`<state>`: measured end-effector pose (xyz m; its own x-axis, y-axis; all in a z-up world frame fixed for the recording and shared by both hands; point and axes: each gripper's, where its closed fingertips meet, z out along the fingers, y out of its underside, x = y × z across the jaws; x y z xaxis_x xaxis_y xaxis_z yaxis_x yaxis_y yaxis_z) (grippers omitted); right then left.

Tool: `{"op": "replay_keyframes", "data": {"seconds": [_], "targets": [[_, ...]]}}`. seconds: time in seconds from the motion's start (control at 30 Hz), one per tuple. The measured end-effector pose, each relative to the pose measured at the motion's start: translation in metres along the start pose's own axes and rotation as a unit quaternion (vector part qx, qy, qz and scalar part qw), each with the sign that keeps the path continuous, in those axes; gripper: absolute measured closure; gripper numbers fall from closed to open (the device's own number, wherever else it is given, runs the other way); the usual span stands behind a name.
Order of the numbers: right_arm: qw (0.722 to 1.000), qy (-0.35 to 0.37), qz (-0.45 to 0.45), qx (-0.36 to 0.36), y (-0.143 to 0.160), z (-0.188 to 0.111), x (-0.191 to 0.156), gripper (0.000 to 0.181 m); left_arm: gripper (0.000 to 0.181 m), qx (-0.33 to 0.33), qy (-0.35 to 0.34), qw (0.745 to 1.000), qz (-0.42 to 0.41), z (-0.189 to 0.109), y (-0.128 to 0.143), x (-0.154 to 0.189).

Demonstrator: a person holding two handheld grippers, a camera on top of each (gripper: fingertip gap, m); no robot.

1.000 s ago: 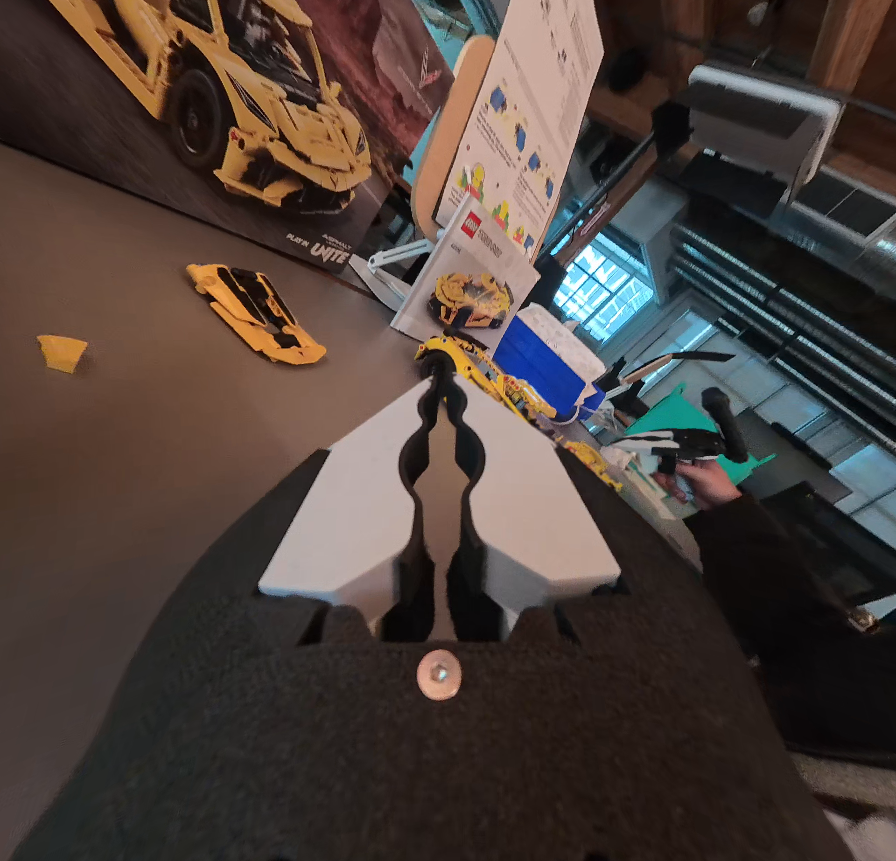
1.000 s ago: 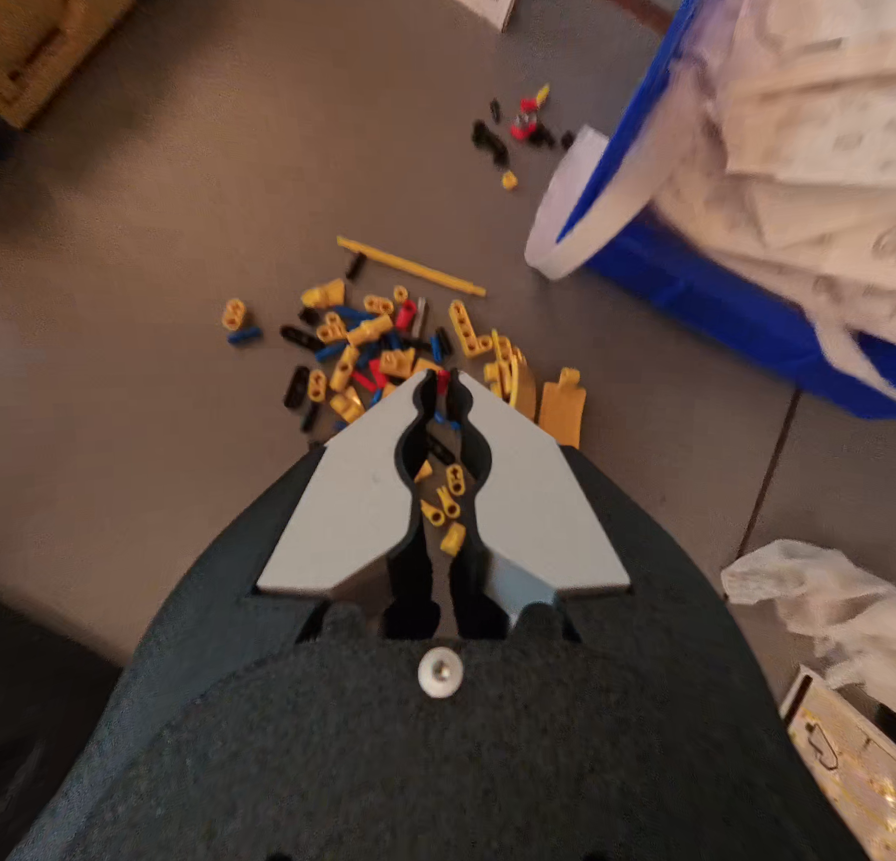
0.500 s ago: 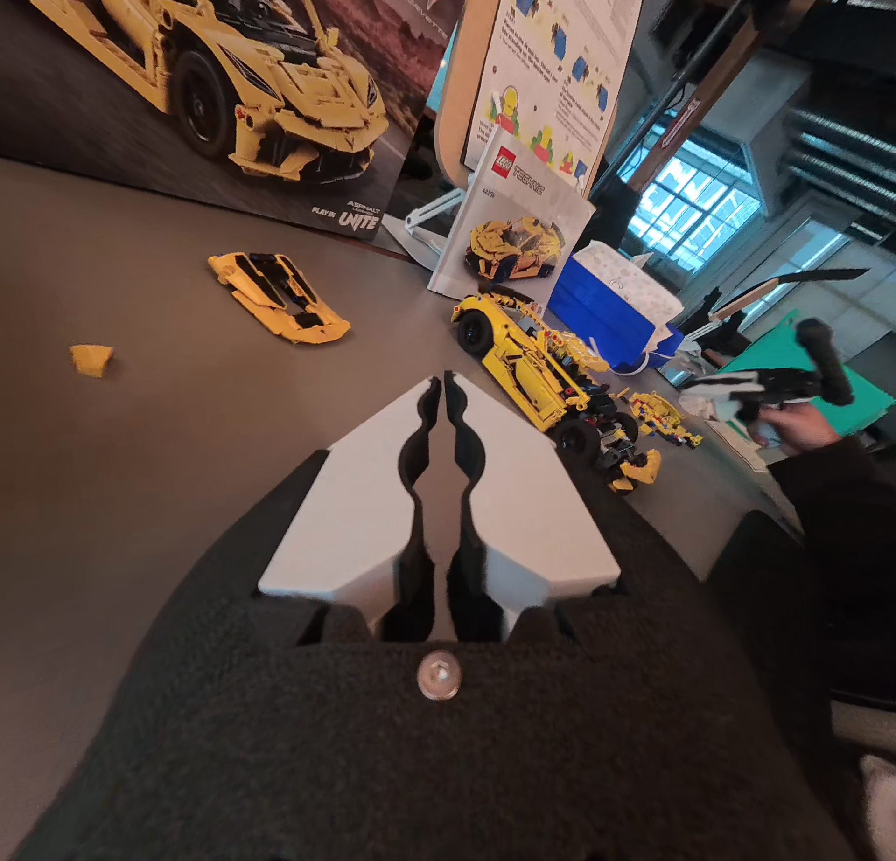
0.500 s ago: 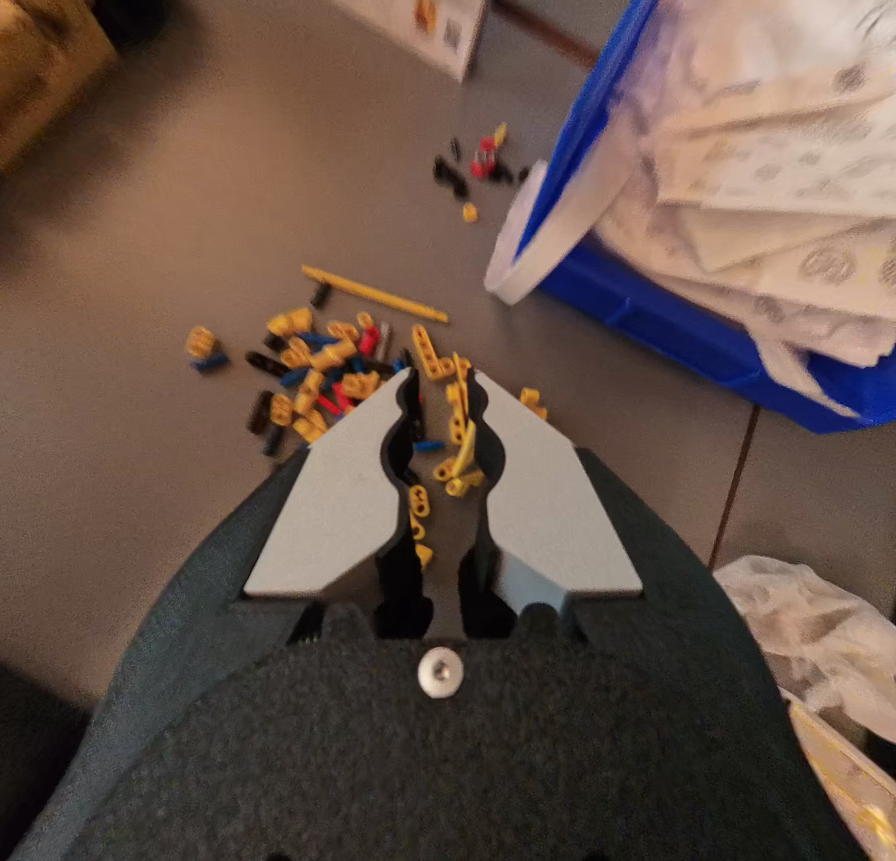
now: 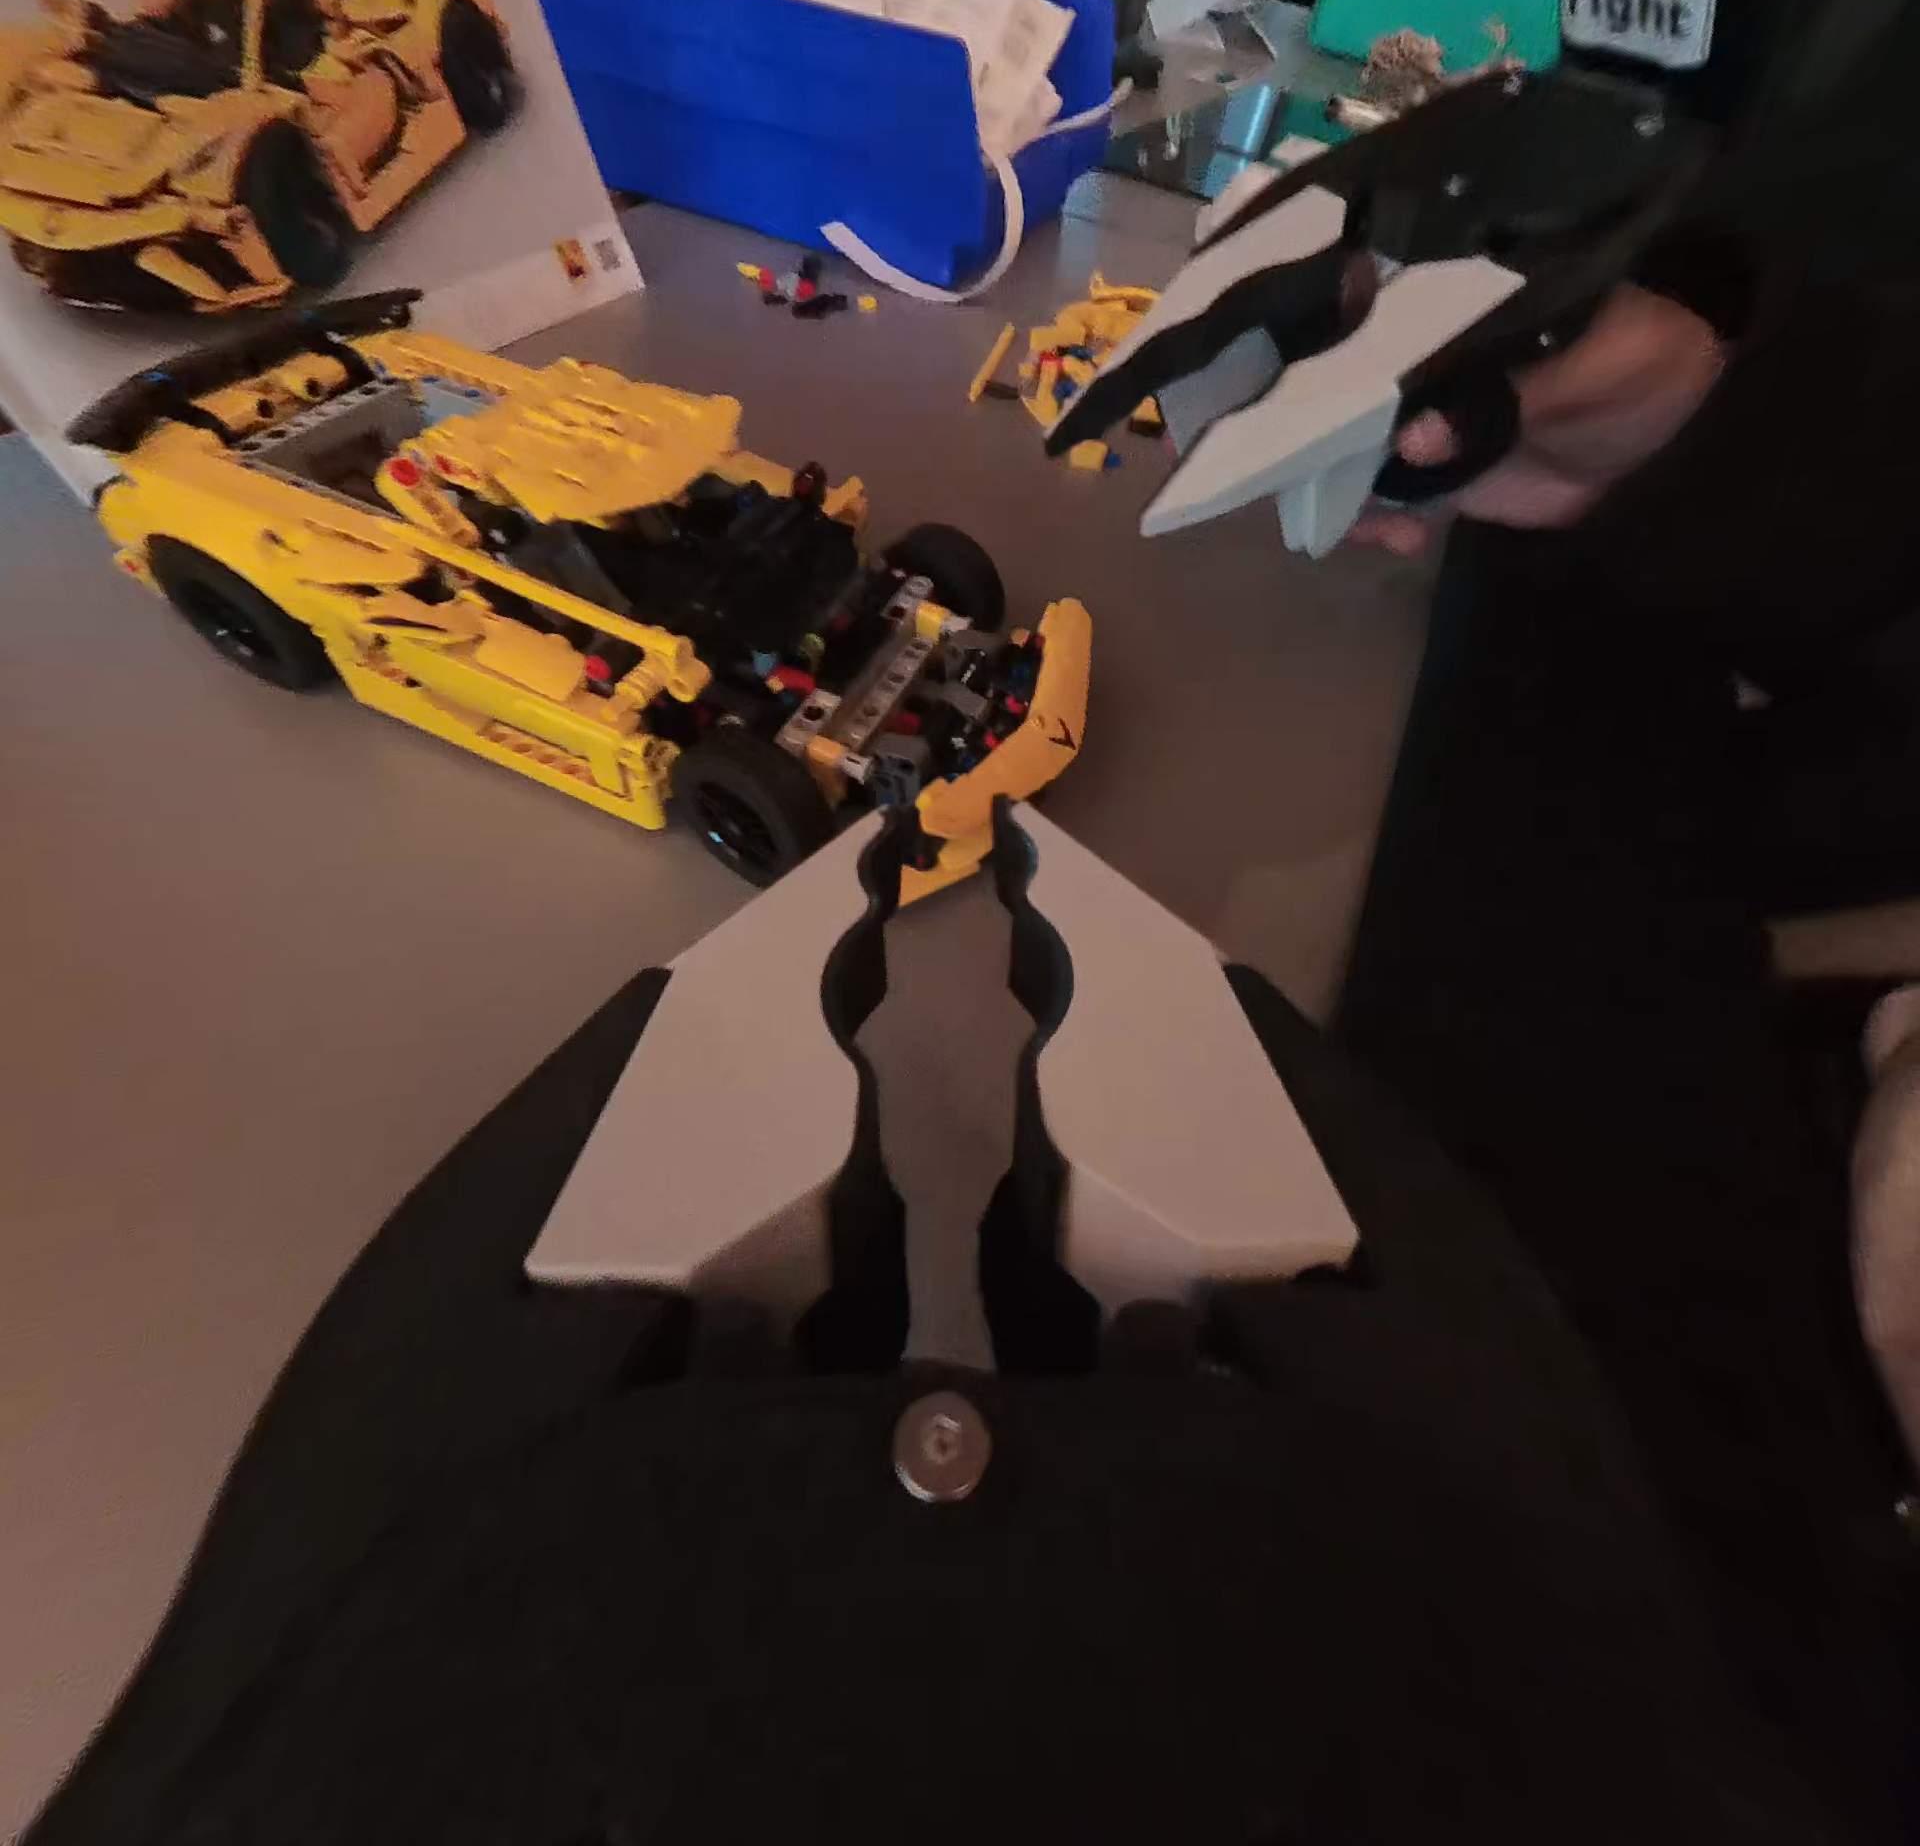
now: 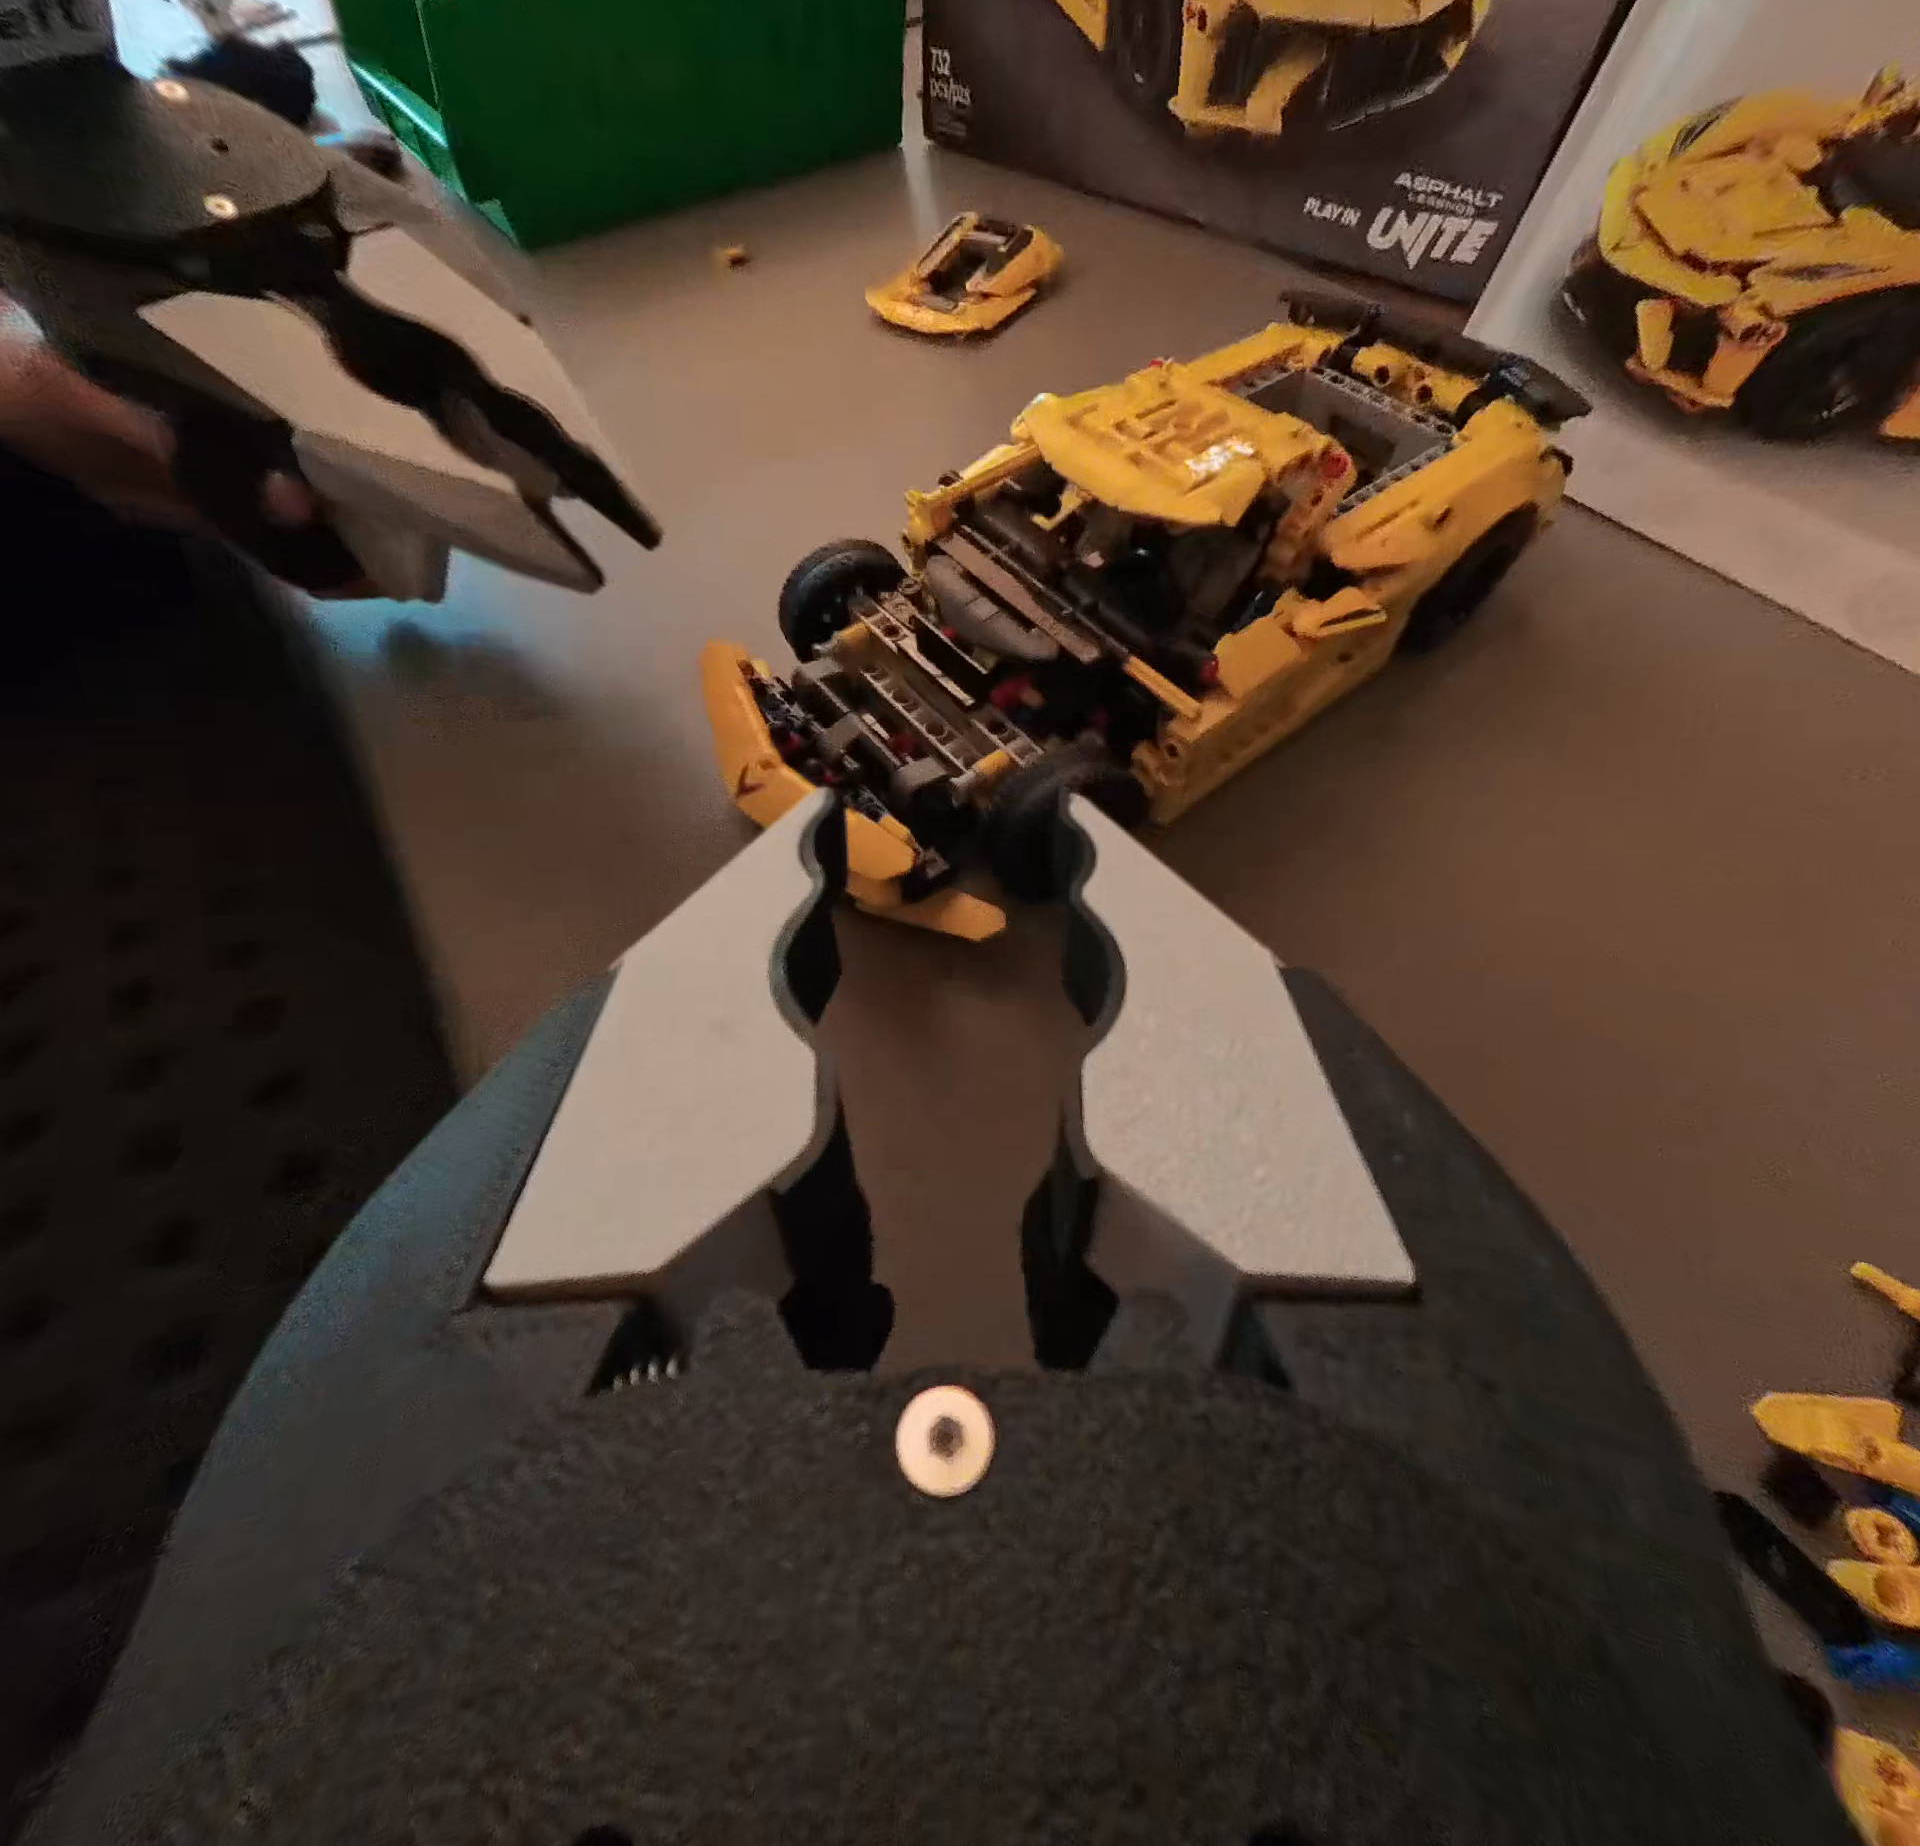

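Observation:
A partly built yellow brick car (image 5: 520, 570) stands on the grey table (image 5: 208, 965), its front bumper (image 5: 1039, 736) towards me and the black and grey frame behind it bare. My left gripper (image 5: 943, 820) is open and empty, a short way in front of the bumper and not touching it. My right gripper (image 6: 945, 820) is open wider and empty, pointing at the car's (image 6: 1195, 570) front wheel and bumper. Each gripper also shows in the other view, held above the table beside the car: the right one (image 5: 1101, 487) and the left one (image 6: 623, 562).
A blue bin of papers (image 5: 810, 82) and a pile of loose small pieces (image 5: 1081, 362) lie behind the car. The car's box (image 6: 1299, 82), an instruction booklet (image 6: 1766, 290), a green bin (image 6: 644, 82) and a loose yellow panel (image 6: 966, 274) lie around it. More pieces (image 6: 1860, 1484) sit at the right edge. Left tips to right tips: about 12 cm.
Both grippers have swung round to face the car. The left gripper has gone from shut to open. The right gripper has left the loose pieces and opened wider.

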<state>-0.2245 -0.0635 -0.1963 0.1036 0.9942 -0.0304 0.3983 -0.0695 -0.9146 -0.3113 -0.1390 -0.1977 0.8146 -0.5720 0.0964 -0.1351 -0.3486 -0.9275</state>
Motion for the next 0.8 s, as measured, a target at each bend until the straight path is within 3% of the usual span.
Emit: {"op": "replay_keyframes", "data": {"seconds": [0.2, 0.6, 0.8], "targets": [[0.996, -0.075, 0.037, -0.002, 0.009, 0.009, -0.013, 0.147, 0.152, -0.001, 0.015, 0.999, 0.029, 0.014, 0.002, 0.005], [0.984, -0.124, 0.106, -0.071, 0.028, 0.025, -0.024, 0.153, 0.152, -0.085, 0.011, 0.996, 0.026, 0.030, 0.024, 0.001], [0.974, -0.155, 0.150, -0.073, 0.026, 0.021, -0.032, 0.148, 0.163, -0.090, 0.021, 0.995, 0.034, 0.028, 0.026, 0.007]]}}
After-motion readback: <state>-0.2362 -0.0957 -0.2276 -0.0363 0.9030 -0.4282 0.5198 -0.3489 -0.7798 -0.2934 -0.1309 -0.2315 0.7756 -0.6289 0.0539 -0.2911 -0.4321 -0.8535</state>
